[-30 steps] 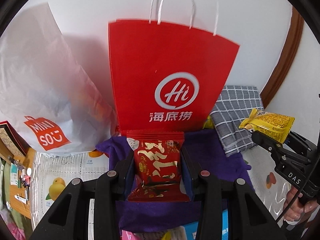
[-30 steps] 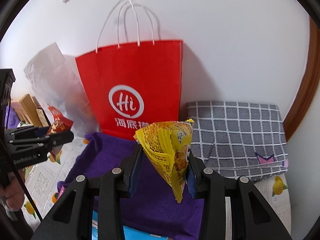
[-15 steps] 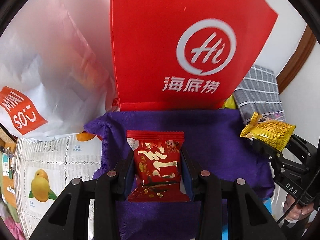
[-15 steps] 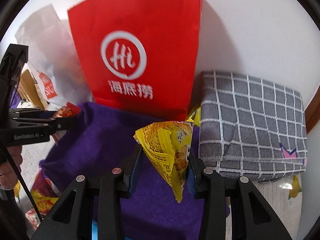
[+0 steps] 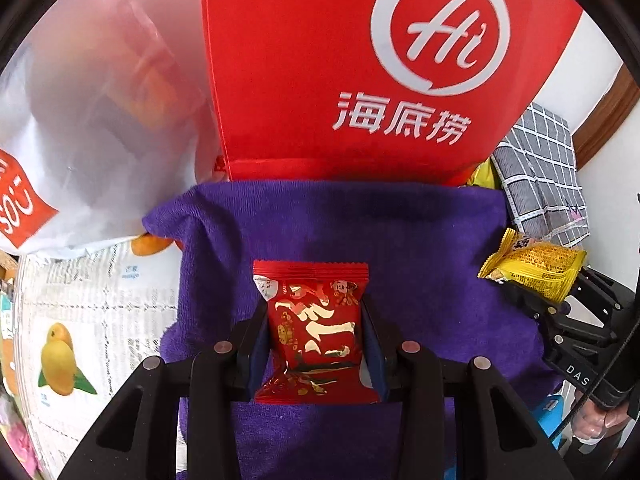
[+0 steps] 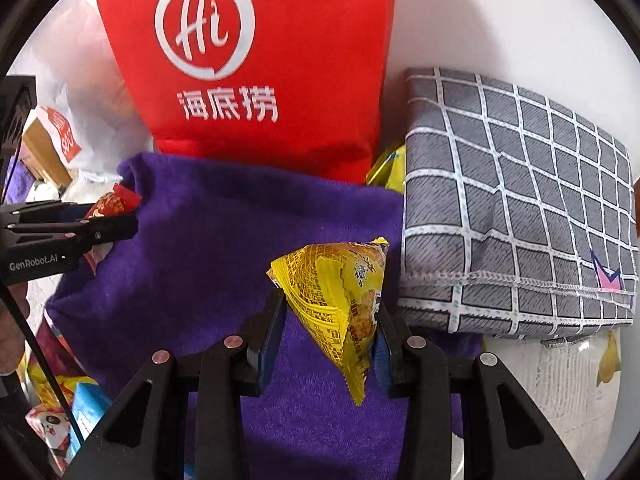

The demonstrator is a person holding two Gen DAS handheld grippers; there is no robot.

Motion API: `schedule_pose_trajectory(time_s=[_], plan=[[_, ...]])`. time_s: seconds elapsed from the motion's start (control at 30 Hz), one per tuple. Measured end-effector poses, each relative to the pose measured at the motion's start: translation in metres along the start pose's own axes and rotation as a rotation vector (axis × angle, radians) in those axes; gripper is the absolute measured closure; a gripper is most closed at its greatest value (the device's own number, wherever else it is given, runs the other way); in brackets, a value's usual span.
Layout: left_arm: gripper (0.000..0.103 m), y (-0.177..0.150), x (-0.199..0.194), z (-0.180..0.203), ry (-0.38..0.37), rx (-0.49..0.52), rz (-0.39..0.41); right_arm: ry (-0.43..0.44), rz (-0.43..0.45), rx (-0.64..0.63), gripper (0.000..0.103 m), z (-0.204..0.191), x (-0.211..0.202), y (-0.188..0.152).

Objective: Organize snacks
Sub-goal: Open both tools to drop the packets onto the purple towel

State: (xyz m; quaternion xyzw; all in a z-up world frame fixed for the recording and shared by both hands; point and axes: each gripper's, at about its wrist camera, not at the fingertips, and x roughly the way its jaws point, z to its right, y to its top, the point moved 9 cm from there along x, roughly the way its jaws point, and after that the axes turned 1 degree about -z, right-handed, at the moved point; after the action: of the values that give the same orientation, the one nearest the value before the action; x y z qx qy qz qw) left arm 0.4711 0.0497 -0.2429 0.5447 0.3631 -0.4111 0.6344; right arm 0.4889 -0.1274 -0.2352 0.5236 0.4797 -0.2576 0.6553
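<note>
My left gripper (image 5: 314, 330) is shut on a red snack packet (image 5: 314, 330) with gold print, held just above a purple towel (image 5: 340, 224). My right gripper (image 6: 330, 320) is shut on a yellow snack packet (image 6: 332, 292), held over the same towel's (image 6: 208, 248) right part. In the left wrist view the right gripper (image 5: 532, 280) with its yellow packet (image 5: 536, 266) shows at the right. In the right wrist view the left gripper (image 6: 120, 220) with the red packet (image 6: 114, 202) shows at the left.
A red paper bag (image 5: 360, 68) stands upright behind the towel. A white plastic bag (image 5: 80, 120) lies to its left, a grey checked cloth (image 6: 520, 208) to its right. Several loose snacks (image 6: 60, 400) lie at the towel's near left. The table has a fruit-print cover (image 5: 80, 320).
Both grippers have moved forward and down toward the purple towel, each still holding its packet. The red bag now looms closer in both views.
</note>
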Motion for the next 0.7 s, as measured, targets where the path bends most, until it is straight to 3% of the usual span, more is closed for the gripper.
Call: schedule_pose_trajectory(time_s=[0.6, 0.7], plan=[[0.063, -0.003, 0.022, 0.004, 0.014, 0.000, -0.048, 0.024, -0.093, 0.011, 0.062, -0.012, 0.029, -0.004], [0.063, 0.000, 0.027, 0.009, 0.012, 0.008, -0.050, 0.023, -0.084, 0.004, 0.046, -0.014, 0.024, -0.003]])
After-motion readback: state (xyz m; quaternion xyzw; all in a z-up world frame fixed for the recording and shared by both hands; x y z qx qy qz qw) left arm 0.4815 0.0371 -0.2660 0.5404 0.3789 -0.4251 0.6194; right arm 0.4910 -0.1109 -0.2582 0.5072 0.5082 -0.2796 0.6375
